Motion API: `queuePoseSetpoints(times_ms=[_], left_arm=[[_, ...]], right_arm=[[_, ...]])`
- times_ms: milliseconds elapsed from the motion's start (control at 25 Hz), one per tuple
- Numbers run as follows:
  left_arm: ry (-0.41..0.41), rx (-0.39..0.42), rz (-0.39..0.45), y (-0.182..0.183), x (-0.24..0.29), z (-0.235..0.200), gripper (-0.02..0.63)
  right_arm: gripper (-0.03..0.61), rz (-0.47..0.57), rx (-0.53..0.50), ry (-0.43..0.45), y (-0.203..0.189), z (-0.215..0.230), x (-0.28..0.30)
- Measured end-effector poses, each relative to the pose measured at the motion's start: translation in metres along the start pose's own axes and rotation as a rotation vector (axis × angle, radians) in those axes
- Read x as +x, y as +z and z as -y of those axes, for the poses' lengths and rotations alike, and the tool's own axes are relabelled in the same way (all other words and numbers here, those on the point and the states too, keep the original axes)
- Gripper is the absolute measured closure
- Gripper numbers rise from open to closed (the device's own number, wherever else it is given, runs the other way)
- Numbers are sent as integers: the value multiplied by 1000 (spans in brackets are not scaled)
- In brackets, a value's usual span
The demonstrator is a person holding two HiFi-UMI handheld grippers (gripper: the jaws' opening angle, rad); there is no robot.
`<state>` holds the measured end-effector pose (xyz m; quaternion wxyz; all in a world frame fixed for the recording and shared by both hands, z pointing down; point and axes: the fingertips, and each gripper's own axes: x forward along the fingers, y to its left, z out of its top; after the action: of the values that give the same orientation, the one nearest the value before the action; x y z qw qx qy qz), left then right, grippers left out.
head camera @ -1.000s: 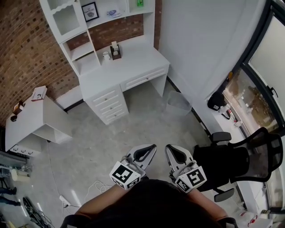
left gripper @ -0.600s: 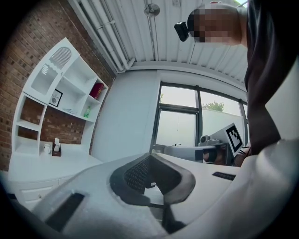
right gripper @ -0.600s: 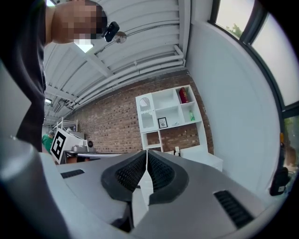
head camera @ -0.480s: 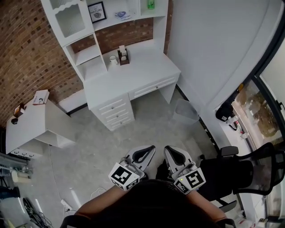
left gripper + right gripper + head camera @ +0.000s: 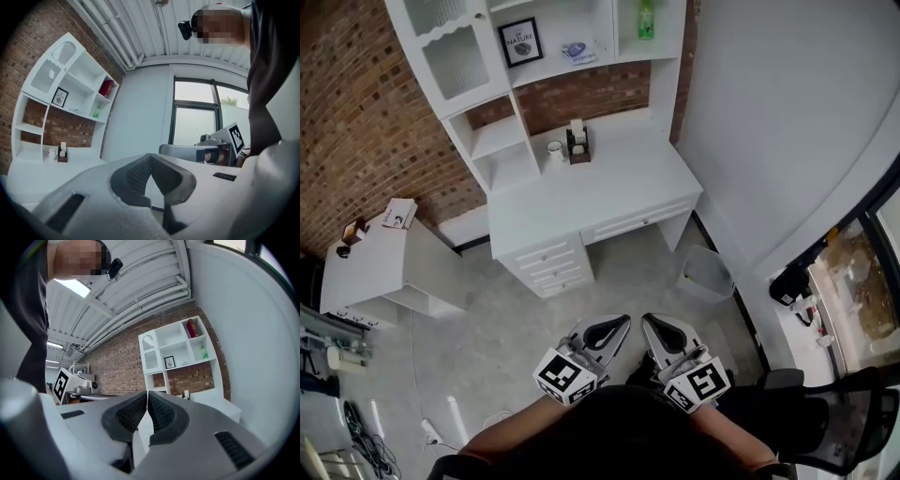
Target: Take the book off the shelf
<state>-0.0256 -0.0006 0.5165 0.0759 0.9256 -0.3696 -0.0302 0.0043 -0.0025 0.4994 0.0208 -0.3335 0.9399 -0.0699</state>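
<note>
Head view places the left claw (image 5: 620, 323) and the right claw (image 5: 652, 322) side by side, close together yet apart, both aimed across the grey floor (image 5: 506, 319) at the white desk (image 5: 619, 192), which stands well ahead of the tips. Read the left gripper view for the left claw: its ribbed pads (image 5: 135, 173) meet at the tips and nothing sits between them. Read the right gripper view for the right claw: its pads (image 5: 161, 412) are likewise pressed together with nothing pinched. Locate the red book (image 5: 191, 328) in that same view, well ahead of the right claw, high above and to the right of its tips. It stands on end in the top right compartment of the shelf unit (image 5: 177, 339) that rises from the back of the desk. One level below the book you find a green bottle (image 5: 204, 352), and to the left of that a framed picture (image 5: 169, 362). From the left claw, the book lies well ahead, above and to the left of the tips. On the desktop, ahead of both claws, a cup (image 5: 554, 148) stands just beside a small dark holder (image 5: 577, 143). A waste bin (image 5: 707, 274) sits on the floor ahead and to the right of the right claw.
</note>
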Motion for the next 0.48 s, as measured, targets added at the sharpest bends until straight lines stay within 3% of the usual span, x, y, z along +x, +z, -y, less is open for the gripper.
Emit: queuePoseSetpoints(times_ms=[480], left_arm=[[61, 5, 2, 3, 167, -33, 606]], right_arm=[[557, -35, 18, 63, 19, 170, 15]])
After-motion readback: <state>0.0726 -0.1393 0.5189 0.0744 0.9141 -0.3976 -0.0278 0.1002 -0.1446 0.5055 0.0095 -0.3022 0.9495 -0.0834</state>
